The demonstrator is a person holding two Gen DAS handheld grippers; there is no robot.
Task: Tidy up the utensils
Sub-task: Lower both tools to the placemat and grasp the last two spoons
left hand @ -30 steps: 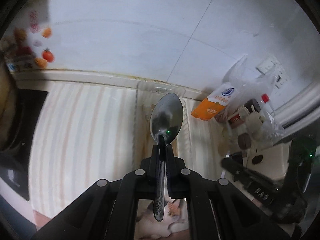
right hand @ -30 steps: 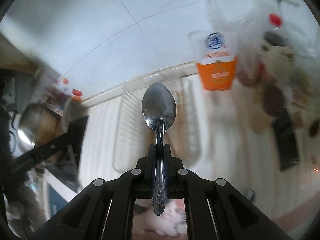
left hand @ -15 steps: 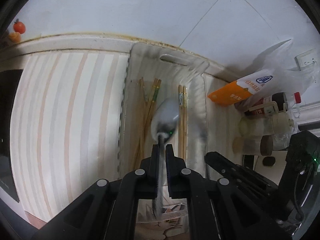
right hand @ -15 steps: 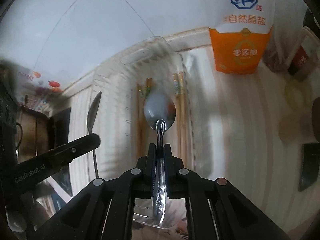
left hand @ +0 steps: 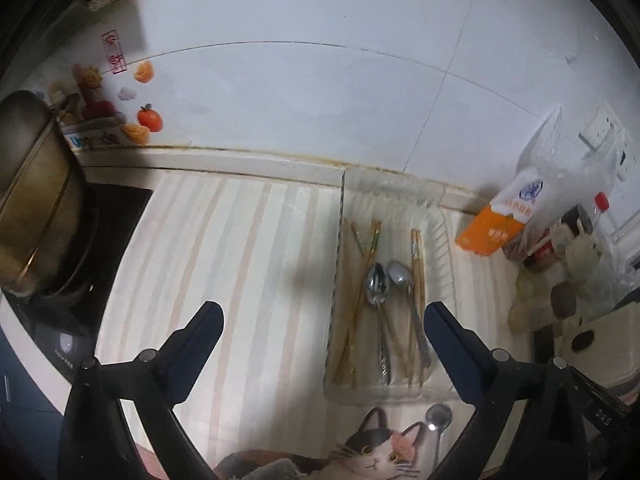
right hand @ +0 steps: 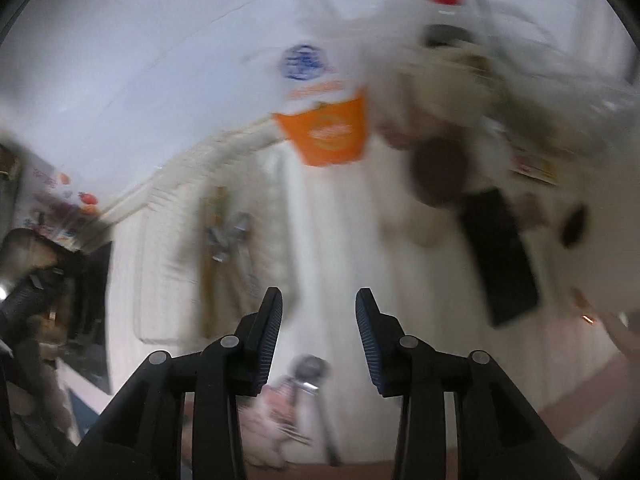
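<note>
In the left wrist view a clear plastic tray lies on the striped counter and holds several wooden chopsticks. Two metal spoons rest side by side in it, bowls toward the wall. My left gripper hangs above the counter beside the tray's left wall, its jaws opening wide with nothing between them. A third spoon lies in front of the tray by a cat-print mat. The right wrist view is blurred. There my right gripper is opening, empty, to the right of the tray.
A steel pot sits on a black cooktop at the left. An orange-and-white salt bag, jars and bottles in plastic crowd the right, with a flat black object on the counter. The tiled wall is behind.
Both grippers were shut on a spoon each over the tray. Both have let go and opened, and the two spoons now lie in the tray. The right view has swung right.
</note>
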